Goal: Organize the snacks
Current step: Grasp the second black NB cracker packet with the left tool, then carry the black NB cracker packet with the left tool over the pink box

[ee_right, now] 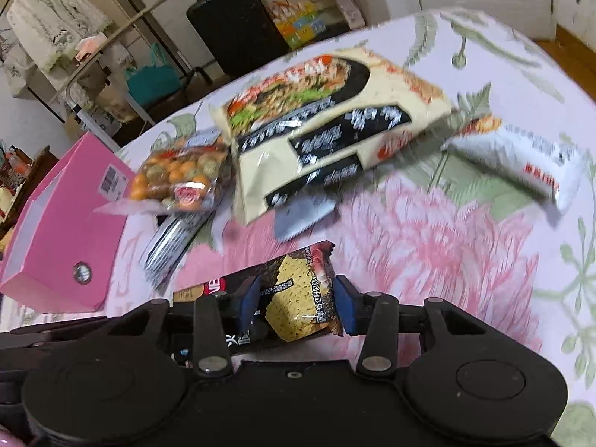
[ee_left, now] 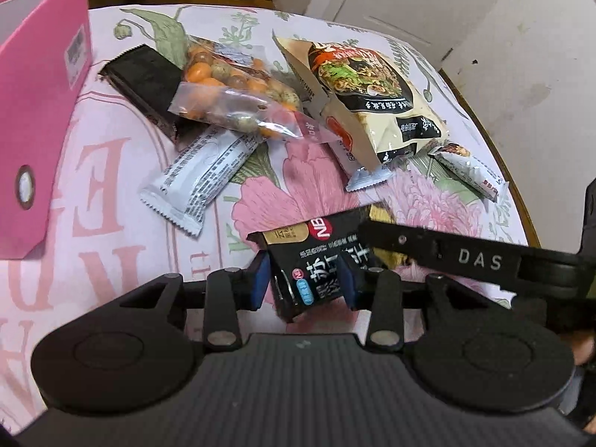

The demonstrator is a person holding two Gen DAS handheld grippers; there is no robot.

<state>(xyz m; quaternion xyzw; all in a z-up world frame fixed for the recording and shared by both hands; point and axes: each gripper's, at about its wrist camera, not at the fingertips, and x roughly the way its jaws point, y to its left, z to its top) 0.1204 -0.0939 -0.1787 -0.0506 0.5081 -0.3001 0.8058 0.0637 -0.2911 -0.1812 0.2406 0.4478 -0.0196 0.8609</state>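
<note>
The left gripper [ee_left: 305, 283] was clamped on one end of a black cracker packet [ee_left: 316, 260], both blue pads pressed against its sides at the bottom centre of the left wrist view. The right gripper [ee_right: 296, 303] straddled the other end of that packet [ee_right: 294, 294], low in the centre of its own view. Its left pad seemed to touch the wrapper while the right pad stood just clear, so I judged this grip slack rather than firm.

The packet's long axis ran across from one gripper to the other, so both hands were equally near it. The pink box [ee_left: 41, 111], open at the top, stood at the left edge of the left wrist view, on the left gripper's side; that hand looked better placed to carry the packet there.

Beyond lay the rest on the floral tablecloth [ee_right: 428, 246]: a bag of round coated nuts [ee_left: 231, 93], a white bar [ee_left: 201, 182], a large noodle bag [ee_right: 327, 130].

The right wrist view was blurred, its print unreadable. The packet's middle was hidden behind the gripper bodies, and the box interior was cut off.
</note>
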